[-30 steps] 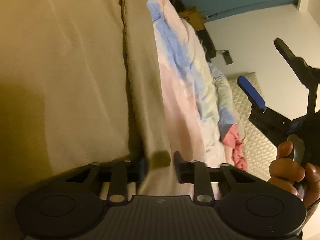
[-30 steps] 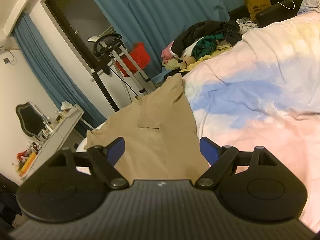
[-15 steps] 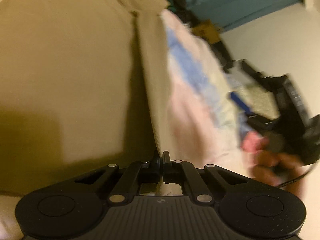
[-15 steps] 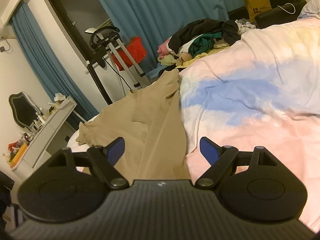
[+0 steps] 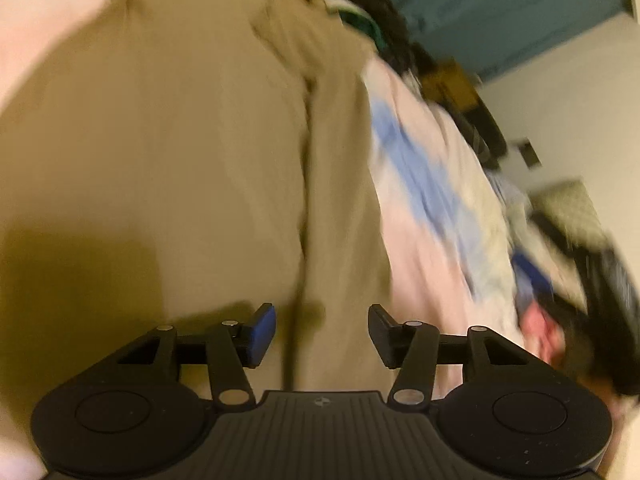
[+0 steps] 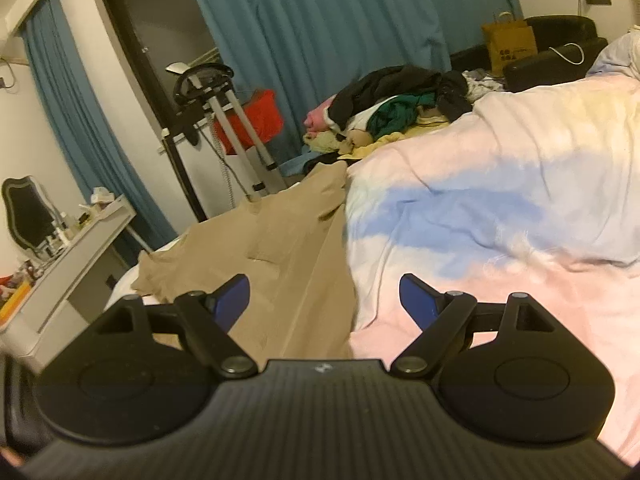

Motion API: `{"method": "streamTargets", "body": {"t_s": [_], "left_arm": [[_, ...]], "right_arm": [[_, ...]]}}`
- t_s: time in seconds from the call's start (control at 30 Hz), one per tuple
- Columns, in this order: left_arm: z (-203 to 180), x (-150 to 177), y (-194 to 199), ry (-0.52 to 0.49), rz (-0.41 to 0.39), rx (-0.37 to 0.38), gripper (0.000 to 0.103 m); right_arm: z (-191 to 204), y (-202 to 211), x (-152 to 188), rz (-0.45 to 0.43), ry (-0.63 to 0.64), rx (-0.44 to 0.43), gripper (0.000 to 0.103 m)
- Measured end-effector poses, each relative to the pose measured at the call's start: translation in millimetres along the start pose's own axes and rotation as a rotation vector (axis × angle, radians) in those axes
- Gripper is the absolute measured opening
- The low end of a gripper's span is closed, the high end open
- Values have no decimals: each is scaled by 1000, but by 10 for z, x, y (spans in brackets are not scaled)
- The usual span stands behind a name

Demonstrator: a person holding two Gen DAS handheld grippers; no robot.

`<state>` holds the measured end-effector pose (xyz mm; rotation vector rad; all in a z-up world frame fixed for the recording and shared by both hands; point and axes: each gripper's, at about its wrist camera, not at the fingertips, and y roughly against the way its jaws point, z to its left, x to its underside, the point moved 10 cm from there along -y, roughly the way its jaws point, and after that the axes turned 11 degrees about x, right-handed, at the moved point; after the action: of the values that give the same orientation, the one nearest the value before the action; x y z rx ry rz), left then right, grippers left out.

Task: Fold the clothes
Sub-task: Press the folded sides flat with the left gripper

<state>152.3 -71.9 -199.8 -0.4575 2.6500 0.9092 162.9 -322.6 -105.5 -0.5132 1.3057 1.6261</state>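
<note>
Left wrist, khaki garment (image 5: 180, 160) below (blurred) opening left gripper (image 5: 322, 330)

left tongs (image 5: 322, 330): black linkage arms, silver pivot screws, blue pad
right tongs (image 6: 325, 300): black ribbed body, blue pads

Blue curtains (image 6: 320, 40) hung along the back wall beside a dark doorway (image 6: 152, 52). A white dresser (image 6: 80, 248) with a mirror (image 6: 24, 208) stood left; warm dim lighting.
</note>
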Motion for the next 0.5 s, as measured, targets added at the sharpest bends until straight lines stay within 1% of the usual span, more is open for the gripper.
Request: {"method": "streamTargets", "body": {"t_s": [0.03, 0.1, 0.17, 0.23, 0.3, 0.37, 0.43, 0.5], "left_arm": [[42, -204, -35, 8, -30, -10, 62], [134, -657, -228, 10, -93, -46, 62], [227, -1117, -435, 11, -156, -84, 62], [293, -1566, -646, -19, -212, -124, 62], [333, -1994, -812, -86, -264, -166, 62], [370, -2326, -937, -149, -298, -214, 62], [403, -2524, -1148, -192, -295, -245, 57], [436, -2706, -1372, -233, -286, -275, 56]], "right_arm": [[-1, -45, 3, 7, -14, -4, 83], [-2, -134, 15, 20, -36, -11, 83], [1, -224, 42, 25, -28, -2, 83], [2, -337, 76, 29, -11, 16, 83], [10, -477, 110, 39, 2, 30, 83], [25, -628, 133, 51, 6, 31, 83], [63, -765, 118, 46, 9, 15, 83], [98, -902, 91, 27, 23, 10, 83]]}}
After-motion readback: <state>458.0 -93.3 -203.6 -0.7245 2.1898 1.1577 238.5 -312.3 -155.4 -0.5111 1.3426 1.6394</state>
